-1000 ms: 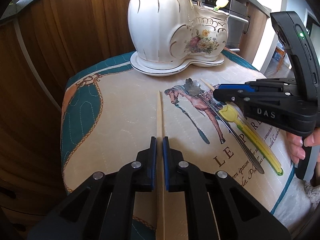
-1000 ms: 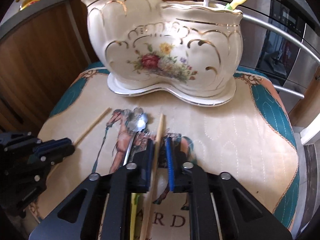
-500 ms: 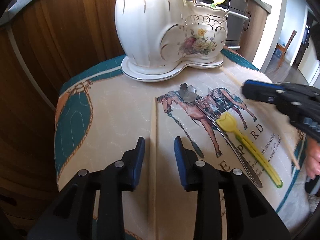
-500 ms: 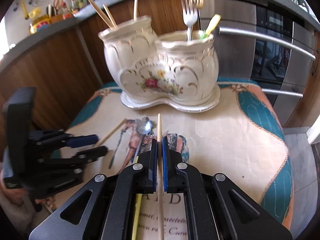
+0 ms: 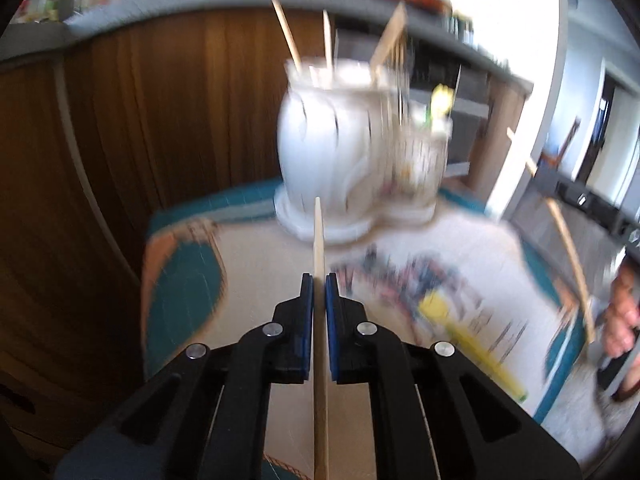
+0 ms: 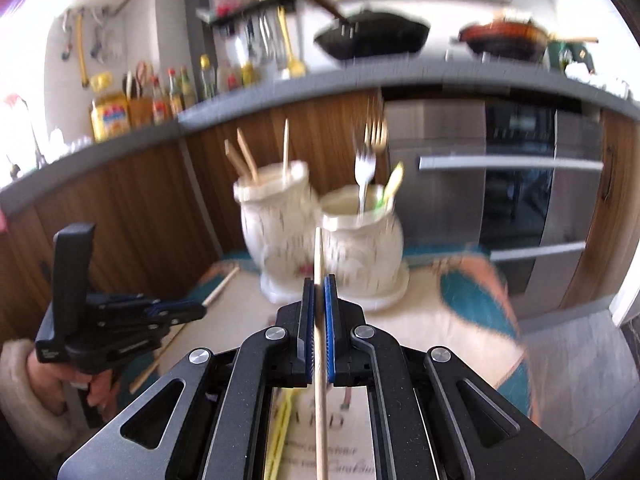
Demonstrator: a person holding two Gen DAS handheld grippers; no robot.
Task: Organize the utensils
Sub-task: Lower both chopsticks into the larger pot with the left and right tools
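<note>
My left gripper [image 5: 319,278] is shut on a wooden chopstick [image 5: 319,236] and holds it above the printed mat [image 5: 260,272]. My right gripper [image 6: 319,280] is shut on a second wooden chopstick [image 6: 318,256], lifted above the mat. The white ceramic double holder [image 5: 352,148] stands at the mat's far side; it also shows in the right wrist view [image 6: 320,240]. Its left pot holds chopsticks [image 6: 244,156], its right pot a fork [image 6: 365,168] and a yellow utensil [image 6: 392,182]. The left gripper [image 6: 176,312] shows in the right wrist view with its chopstick [image 6: 220,286].
A yellow utensil [image 5: 468,340] lies on the mat at the right, blurred. Wooden cabinet fronts [image 5: 160,120] and an oven [image 6: 520,184] stand behind the mat. The counter above carries bottles [image 6: 160,96] and pans [image 6: 372,34].
My left gripper has shut on its chopstick and lifted it off the mat. My right gripper has risen higher with its chopstick. Both views are blurred by motion.
</note>
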